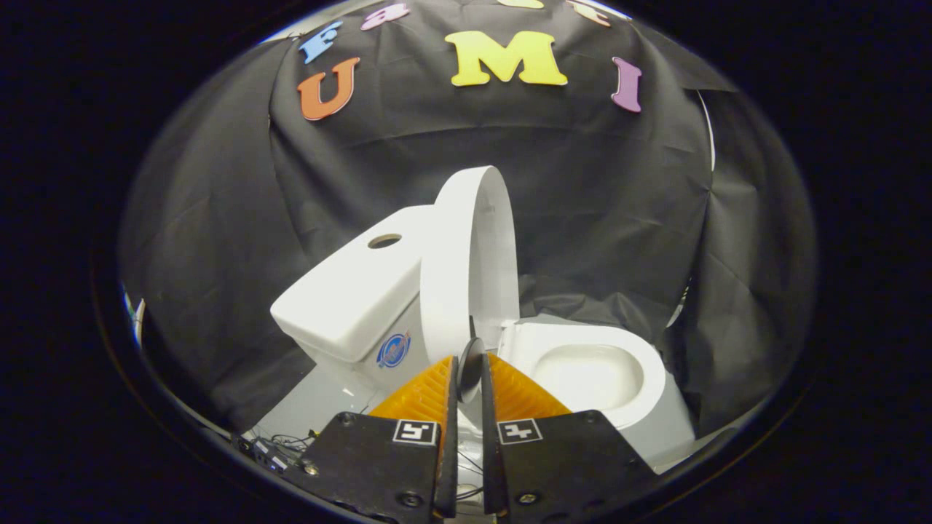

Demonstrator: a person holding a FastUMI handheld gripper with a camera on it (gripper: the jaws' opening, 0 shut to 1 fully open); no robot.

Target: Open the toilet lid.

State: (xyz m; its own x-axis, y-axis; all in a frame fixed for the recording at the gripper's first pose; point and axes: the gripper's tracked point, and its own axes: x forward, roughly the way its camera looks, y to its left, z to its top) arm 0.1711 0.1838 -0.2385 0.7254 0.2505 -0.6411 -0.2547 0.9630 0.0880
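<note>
Gripper view: lid [473, 255] stands raised, about upright, leaning back twd the tank [349, 298], w/ seat [633, 364] and bowl [590, 375] open to the side just beyond the fingers. Gripper [466, 375] sits low near the lid's hinge end; fingers nearly closed, only a thin gap, and a small dark round piece shows in that gap at the tips — can't tell if they press on it or on the lid edge. Risks, as I judge: lid looks near balance, so pulling away sideways or catching its edge could tip it fwd and slam it on the seat; fingers dragging on the rim could do the same. Loose cables [284, 444] lie on the floor by the base, a snag risk.
</note>
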